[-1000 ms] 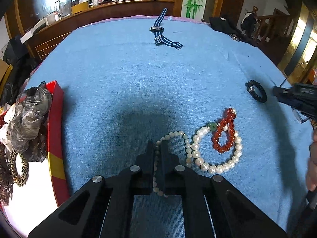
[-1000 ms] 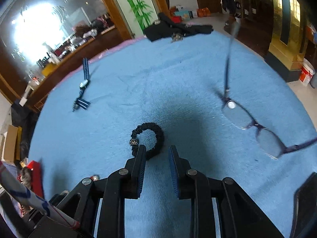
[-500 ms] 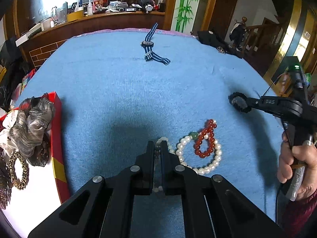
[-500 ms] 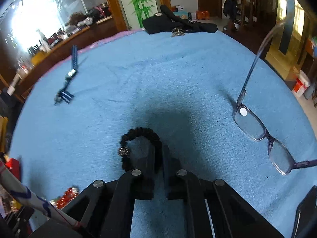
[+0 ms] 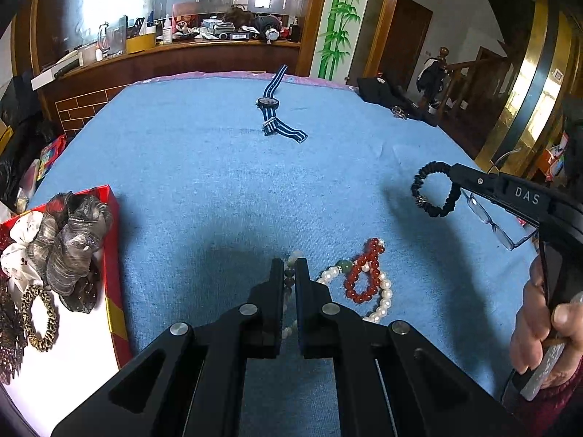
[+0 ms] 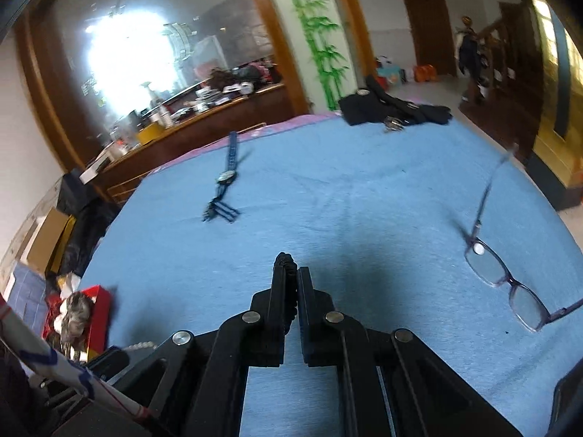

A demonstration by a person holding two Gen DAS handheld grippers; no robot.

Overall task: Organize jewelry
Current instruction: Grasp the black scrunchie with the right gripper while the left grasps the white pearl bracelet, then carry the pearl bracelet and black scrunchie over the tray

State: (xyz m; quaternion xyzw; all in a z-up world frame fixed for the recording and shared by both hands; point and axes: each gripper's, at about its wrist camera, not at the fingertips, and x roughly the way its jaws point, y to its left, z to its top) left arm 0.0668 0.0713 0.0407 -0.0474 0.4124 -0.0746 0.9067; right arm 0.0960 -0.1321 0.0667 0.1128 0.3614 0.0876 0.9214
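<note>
My left gripper [image 5: 289,269] is shut on a pale bead bracelet [image 5: 291,276] and holds it just above the blue cloth. A white pearl bracelet [image 5: 382,296] and a red bead bracelet [image 5: 359,273] lie just to its right. My right gripper [image 6: 290,273] is shut on a black braided bracelet [image 6: 288,264], lifted off the cloth. In the left wrist view that black bracelet [image 5: 433,189] hangs from the right gripper's tips. A red box [image 5: 111,255] at the left holds hair ties and scrunchies.
A blue striped watch [image 5: 273,109] lies far across the cloth and shows in the right wrist view [image 6: 226,185]. Glasses [image 6: 506,276] lie at the right. A black garment with keys [image 6: 393,111] sits at the far edge. A wooden counter stands behind.
My right gripper closed on the black bracelet and lifted it off the cloth. My left gripper stayed shut on the pale bead bracelet and raised it, pulling it away from the pearl one.
</note>
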